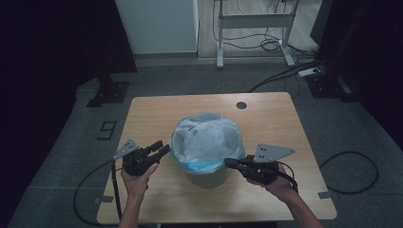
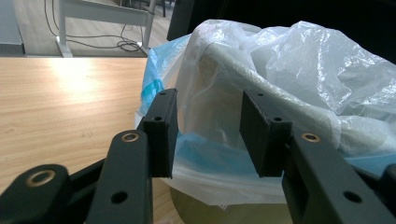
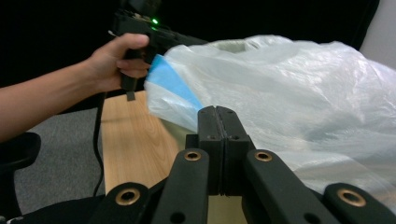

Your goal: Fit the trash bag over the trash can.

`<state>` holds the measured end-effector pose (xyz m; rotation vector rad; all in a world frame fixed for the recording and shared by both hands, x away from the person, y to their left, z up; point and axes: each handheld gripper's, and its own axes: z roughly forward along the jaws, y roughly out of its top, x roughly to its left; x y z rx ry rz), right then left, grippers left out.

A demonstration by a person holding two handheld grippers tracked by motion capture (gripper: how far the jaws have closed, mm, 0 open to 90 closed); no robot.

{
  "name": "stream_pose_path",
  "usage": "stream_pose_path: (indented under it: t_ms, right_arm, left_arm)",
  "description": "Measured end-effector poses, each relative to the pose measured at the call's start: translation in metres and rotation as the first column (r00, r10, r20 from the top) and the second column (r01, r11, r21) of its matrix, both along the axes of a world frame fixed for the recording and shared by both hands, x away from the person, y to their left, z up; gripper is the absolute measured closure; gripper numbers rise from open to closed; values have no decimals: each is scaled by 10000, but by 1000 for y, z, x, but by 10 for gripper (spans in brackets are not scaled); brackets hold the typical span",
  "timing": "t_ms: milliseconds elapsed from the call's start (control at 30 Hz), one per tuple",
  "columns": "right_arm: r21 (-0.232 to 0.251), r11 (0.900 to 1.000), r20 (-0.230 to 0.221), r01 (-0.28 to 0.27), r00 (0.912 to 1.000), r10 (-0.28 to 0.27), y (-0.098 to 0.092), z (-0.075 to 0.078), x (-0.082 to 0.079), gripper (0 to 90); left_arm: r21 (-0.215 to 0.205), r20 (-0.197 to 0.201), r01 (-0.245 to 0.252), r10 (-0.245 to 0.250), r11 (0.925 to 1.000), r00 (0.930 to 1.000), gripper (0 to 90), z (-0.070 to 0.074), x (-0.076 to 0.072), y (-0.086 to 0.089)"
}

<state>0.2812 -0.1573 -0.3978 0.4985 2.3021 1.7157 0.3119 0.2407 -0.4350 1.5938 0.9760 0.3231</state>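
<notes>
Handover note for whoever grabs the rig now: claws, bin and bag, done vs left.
Left claw: jaws open, level with the bin's rim, close to the bag but not gripping it.
Right claw: jaws shut at the bag's edge on the opposite side; whether film is pinched between them can't be seen.
Bin: mid-table, upright, clear bag draped over its rim, blue liner showing under it.
Done: both claws brought to the bag.
Left: probably close the left claw on the bag, confirm the right grip, then work the bag.
</notes>
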Motion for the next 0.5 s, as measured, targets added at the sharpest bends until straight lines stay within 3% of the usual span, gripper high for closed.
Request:
stream_pose_path:
  t_ms: [200, 333, 500]
  right_arm:
    - [252, 9992, 83, -302, 9995, 300, -8, -18, -19, 889]
    - [121, 9994, -309, -322, 9990, 325, -13, -38, -22, 889]
    - [-76, 9999, -1003, -70, 9949, 62, -13, -66, -16, 888]
  left_arm:
    - [-71, -46, -34, 33, 10000, 10000, 567, 0, 0, 1]
    - [-140, -89, -41, 40, 9999, 10000, 568, -1, 0, 1]
    - [-109, -128, 13, -14, 9999, 9999, 567, -2, 1, -2]
